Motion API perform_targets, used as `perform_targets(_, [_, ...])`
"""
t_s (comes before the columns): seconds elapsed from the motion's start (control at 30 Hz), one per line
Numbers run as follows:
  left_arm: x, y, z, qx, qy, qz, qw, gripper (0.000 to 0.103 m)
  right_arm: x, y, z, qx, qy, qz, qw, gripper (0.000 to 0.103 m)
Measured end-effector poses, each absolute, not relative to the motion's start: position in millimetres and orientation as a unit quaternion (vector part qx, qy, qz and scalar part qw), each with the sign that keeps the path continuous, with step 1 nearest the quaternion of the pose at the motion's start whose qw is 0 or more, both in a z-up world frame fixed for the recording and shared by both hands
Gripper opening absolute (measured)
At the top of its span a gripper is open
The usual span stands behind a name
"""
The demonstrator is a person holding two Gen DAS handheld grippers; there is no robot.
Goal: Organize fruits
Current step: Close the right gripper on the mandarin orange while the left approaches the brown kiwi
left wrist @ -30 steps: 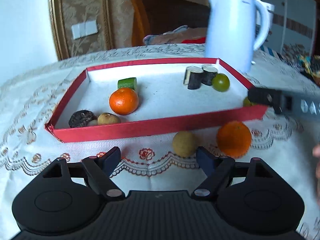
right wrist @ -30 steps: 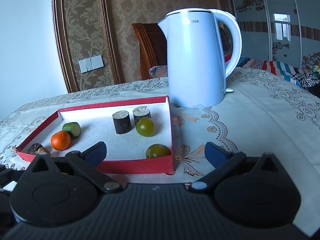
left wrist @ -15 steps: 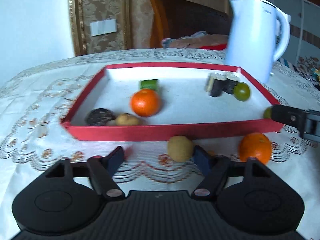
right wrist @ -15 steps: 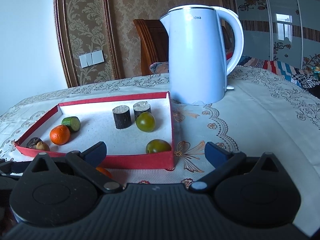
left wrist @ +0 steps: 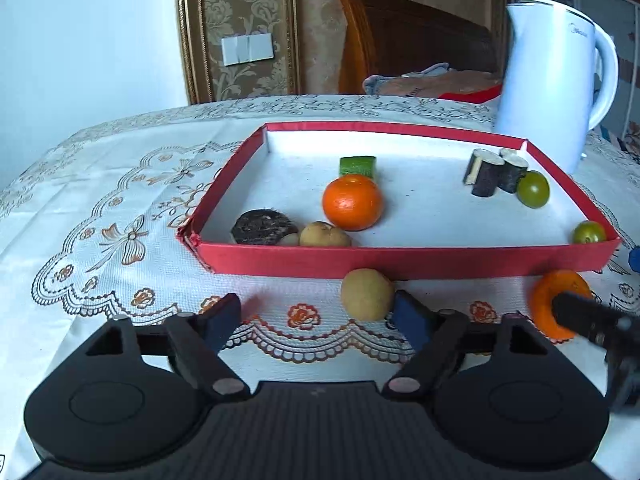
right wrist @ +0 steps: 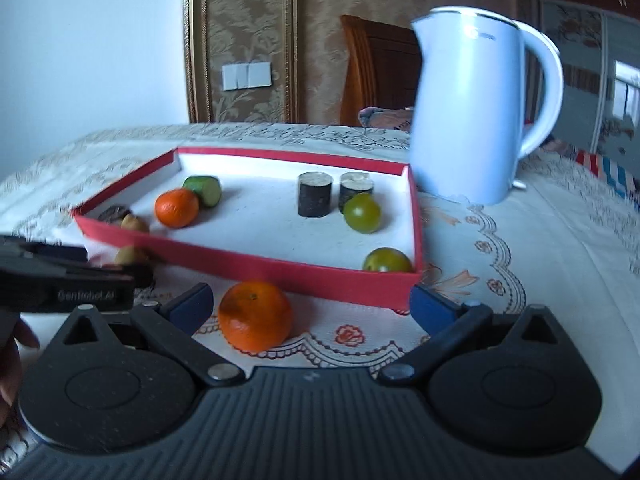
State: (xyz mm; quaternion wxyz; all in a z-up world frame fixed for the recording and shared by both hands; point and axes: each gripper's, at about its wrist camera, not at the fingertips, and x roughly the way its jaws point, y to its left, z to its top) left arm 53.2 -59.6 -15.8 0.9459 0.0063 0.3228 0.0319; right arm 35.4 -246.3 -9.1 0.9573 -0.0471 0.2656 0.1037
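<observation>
While both grippers' jaws were spread wide, the loose orange (right wrist: 255, 316) sat on the tabletop outside the red tray (right wrist: 280, 270), just inside the right gripper (right wrist: 310, 306), by its left finger.

Gold damask wallpaper (left wrist: 248, 20), white wall (left wrist: 88, 40), wall switch (left wrist: 247, 49), wooden chair (left wrist: 400, 40), lace tablecloth (left wrist: 120, 208)
</observation>
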Motion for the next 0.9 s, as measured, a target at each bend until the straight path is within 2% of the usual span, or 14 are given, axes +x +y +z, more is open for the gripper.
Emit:
perform_targets(0.07, [54,-59,-16,0.006,0.323,0.033,0.946,0.085,35,-241,-11,-0.063,0.267,0.104,0.956,0.102])
perform_targets(0.13, [54,-59,-16,0.007,0.323,0.035,0.946,0.087,37,-238,-12,-0.072,0.273,0.102,0.954,0.095])
perform_targets(0.53, [57,-55,-18,0.001,0.327,0.046,0.944,0.097,45,-233,-15,-0.061,0.289,0.109,0.949,0.084])
perform_targets(0.77, [57,-55,-18,0.0,0.328,0.047,0.944,0.098,50,-224,-19,-0.078,0.307,0.114,0.941,0.058])
perform_targets(0.9, [57,-54,-18,0.0,0.328,0.047,0.944,0.098,50,-226,-19,-0.072,0.31,0.116,0.941,0.058])
